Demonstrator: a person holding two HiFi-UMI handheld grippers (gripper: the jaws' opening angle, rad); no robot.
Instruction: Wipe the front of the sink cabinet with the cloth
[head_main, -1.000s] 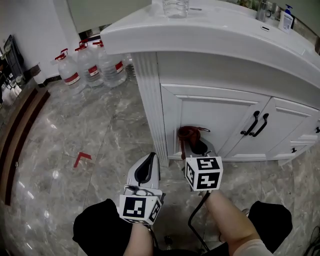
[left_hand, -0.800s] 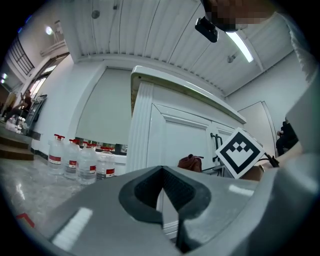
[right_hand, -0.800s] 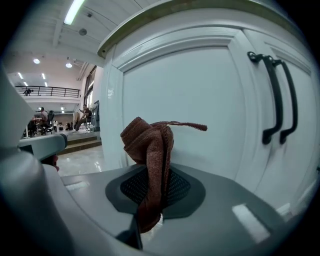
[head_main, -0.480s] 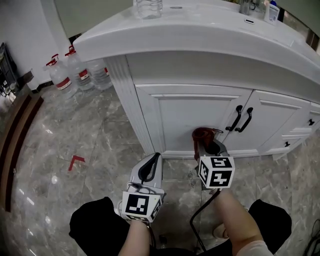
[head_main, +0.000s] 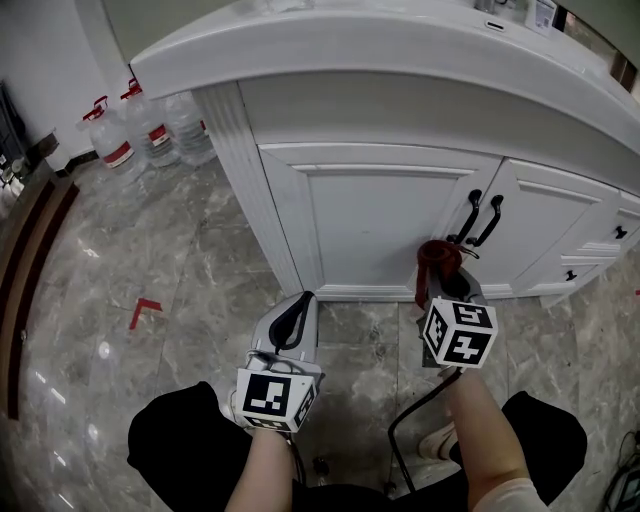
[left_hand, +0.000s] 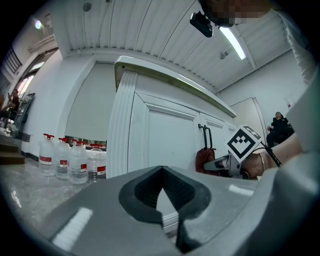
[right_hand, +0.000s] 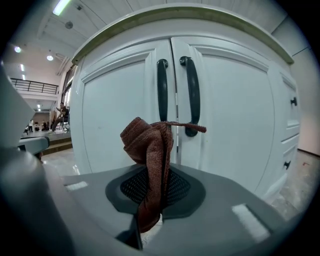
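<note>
A rust-red cloth (right_hand: 149, 150), clenched upright in the right tool (right_hand: 150, 200), is held low before the white sink cabinet (head_main: 380, 215), just under its black door handles (right_hand: 192, 90); contact with the door cannot be told. The wipe looks barely begun, with most of the front apparently left to cover. The left tool (left_hand: 161, 200) hangs closed and empty, well apart from the cloth

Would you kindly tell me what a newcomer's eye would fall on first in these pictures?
The rust-red cloth stands out first, bunched and pinched in the right tongs just before the white sink cabinet, below its two black door handles. Next come the left tongs, shut on nothing over the marble floor, and the red-capped water bottles standing past the cabinet's left corner.
</note>
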